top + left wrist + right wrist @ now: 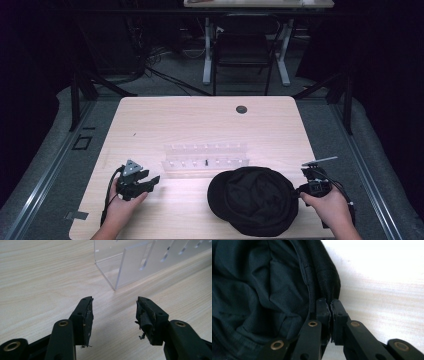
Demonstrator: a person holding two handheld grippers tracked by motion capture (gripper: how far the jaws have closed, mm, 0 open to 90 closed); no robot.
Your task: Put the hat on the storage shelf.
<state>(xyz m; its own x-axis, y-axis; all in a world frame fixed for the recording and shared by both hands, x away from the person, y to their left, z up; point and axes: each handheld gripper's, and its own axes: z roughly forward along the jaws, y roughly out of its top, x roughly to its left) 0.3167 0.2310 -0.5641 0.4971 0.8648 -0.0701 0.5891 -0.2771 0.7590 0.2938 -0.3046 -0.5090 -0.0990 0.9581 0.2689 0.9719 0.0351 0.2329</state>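
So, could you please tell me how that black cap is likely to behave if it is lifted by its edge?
The black cap will probably sag and fold: its fabric is soft and creased in the right gripper view. It seems light, since the right gripper pinches only the thin rim. The woven cloth likely won't slip from shut fingers, and it looks unlikely to break.

Lab or studio — black curtains [30, 60], floor cables [160, 75] (tangled), bare desk [200, 120]

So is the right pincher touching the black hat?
Touching. In the right gripper view the right gripper has its jaws pressed together on the rim of the black hat, pinching the cloth edge.
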